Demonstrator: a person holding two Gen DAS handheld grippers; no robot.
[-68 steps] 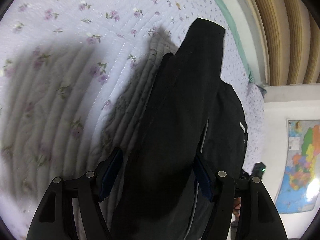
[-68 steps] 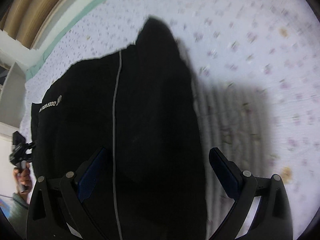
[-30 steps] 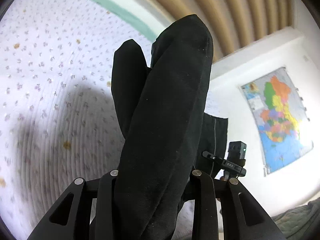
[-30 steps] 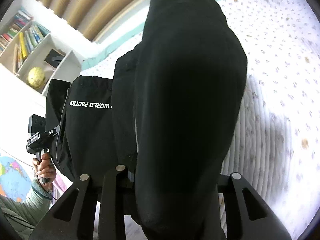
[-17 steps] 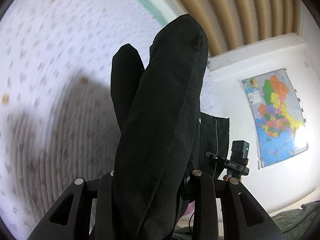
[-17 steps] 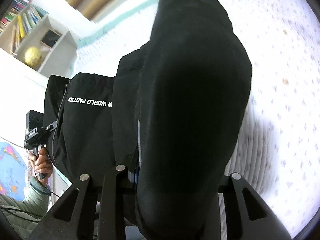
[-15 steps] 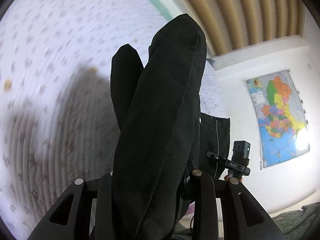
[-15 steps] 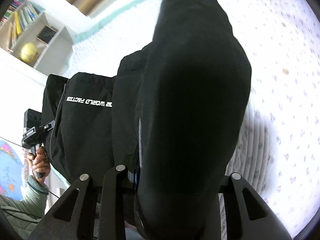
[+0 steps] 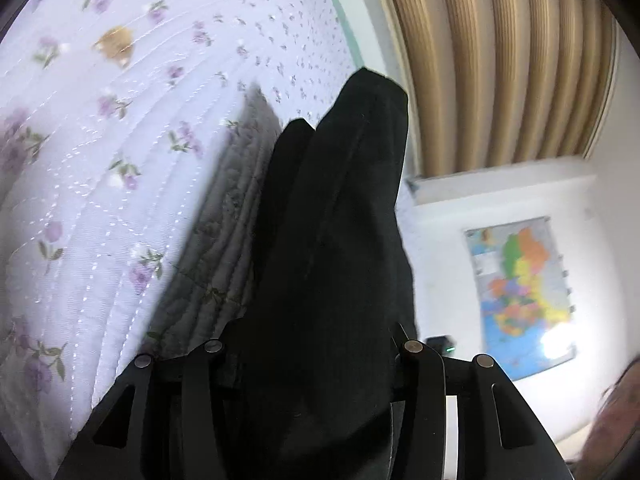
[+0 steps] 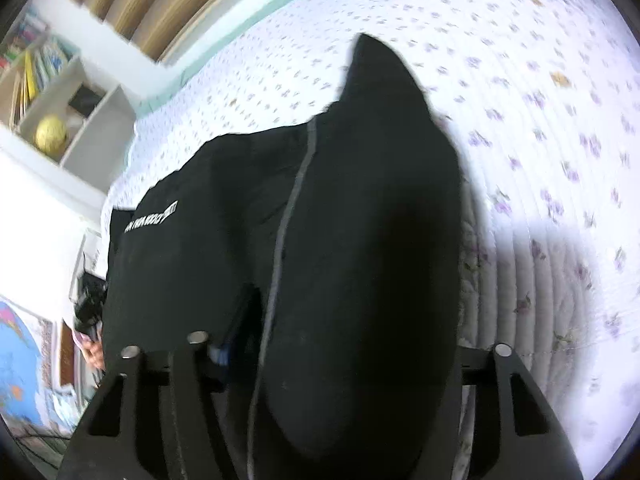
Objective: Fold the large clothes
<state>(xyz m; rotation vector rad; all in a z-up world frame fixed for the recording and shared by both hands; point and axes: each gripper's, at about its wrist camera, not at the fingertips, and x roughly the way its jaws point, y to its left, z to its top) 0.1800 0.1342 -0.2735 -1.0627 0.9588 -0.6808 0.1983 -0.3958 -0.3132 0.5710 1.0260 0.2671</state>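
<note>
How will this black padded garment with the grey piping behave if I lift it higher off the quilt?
The black padded garment probably sags: it bulges thickly past the right gripper while its printed part lies on the floral quilt. It looks bulky rather than heavy. Its folds stand loosely past the left gripper, so layers may slide apart.

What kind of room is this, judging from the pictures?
Most likely a bedroom: a bed with a floral quilt, a bookshelf with books, and a wall map.
</note>
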